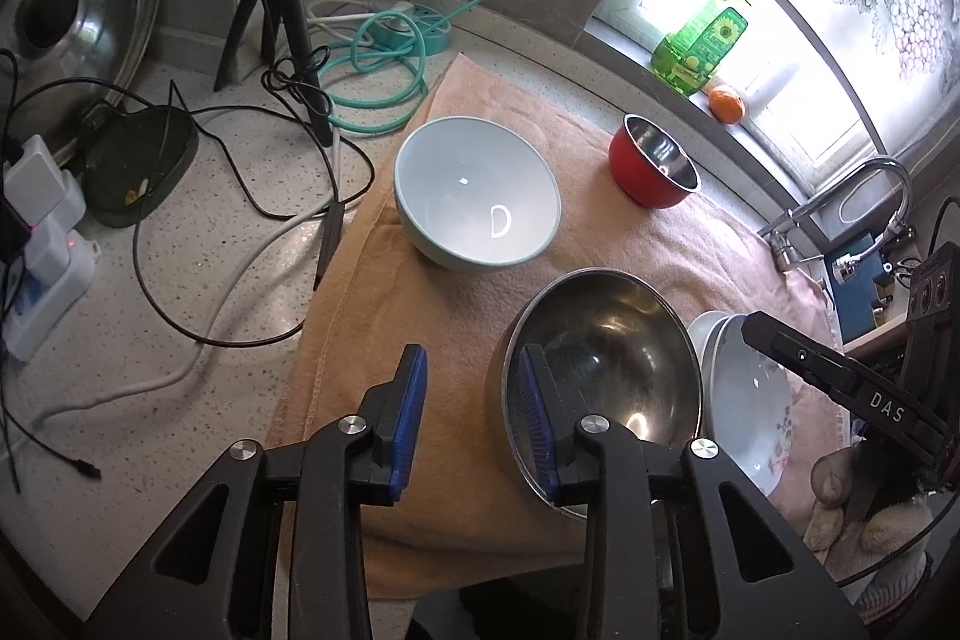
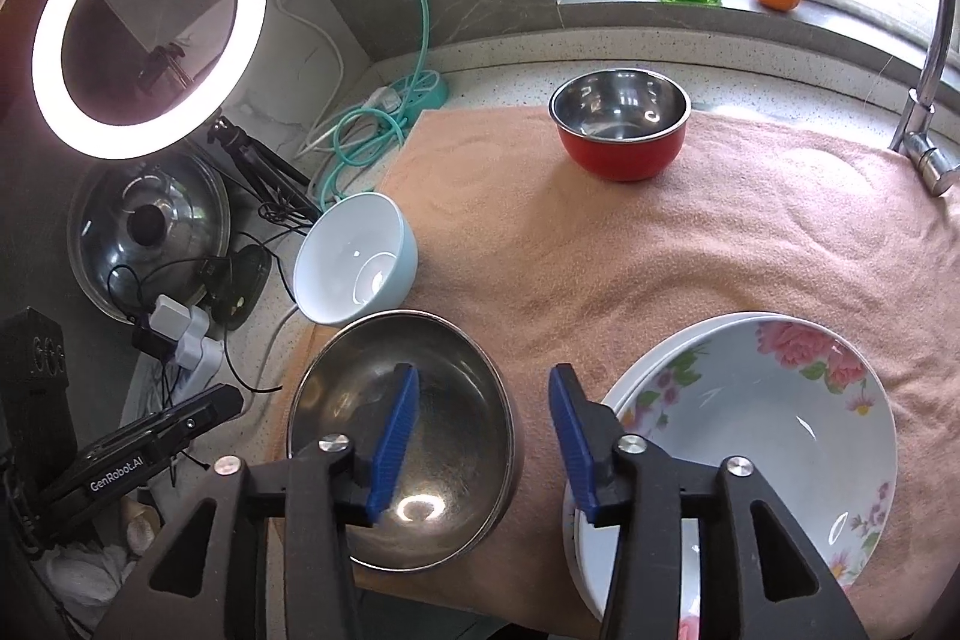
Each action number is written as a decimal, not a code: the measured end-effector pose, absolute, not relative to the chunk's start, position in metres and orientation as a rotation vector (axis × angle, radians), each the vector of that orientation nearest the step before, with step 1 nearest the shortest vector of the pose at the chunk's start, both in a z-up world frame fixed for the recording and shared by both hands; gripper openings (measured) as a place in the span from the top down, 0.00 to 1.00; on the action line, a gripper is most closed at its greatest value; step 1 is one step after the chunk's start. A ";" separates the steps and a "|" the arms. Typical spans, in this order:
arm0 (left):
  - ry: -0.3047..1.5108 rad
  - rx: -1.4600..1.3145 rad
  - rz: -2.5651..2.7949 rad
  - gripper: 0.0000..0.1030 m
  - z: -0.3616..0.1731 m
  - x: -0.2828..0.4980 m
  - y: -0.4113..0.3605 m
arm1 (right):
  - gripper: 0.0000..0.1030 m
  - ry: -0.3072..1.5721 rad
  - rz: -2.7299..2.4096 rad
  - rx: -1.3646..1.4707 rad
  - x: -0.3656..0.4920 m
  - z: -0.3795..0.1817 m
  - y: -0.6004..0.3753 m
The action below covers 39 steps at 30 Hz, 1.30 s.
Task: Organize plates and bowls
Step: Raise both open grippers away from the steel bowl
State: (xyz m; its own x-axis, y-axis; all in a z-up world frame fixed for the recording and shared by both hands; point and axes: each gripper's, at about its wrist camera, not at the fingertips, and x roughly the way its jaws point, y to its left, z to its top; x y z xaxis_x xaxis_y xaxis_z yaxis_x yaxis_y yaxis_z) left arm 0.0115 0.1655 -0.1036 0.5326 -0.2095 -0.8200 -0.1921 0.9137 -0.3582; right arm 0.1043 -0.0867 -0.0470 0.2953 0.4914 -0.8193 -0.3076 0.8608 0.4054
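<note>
We see both tongs parted, gripping nothing: the left tongs (image 1: pixel 474 418) straddle the steel bowl's (image 1: pixel 606 364) nine-o'clock rim, the right tongs (image 2: pixel 480 436) its three-o'clock rim. On the towel (image 2: pixel 600 268), floral plates (image 2: pixel 780 436) lie just beside it at three o'clock.

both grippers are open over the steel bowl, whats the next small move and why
Probably bring the left gripper to the blue bowl and grasp its rim. Both grippers stand open and hold nothing. The steel bowl sits upright on the towel beside the plates, apparently placed. The blue bowl and the red bowl stand apart, unstacked, and the blue one is nearer the left side.
</note>
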 end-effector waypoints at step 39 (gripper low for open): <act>0.953 -0.567 -0.043 0.23 -0.092 0.036 0.151 | 0.26 0.954 0.262 0.379 0.090 0.008 -0.251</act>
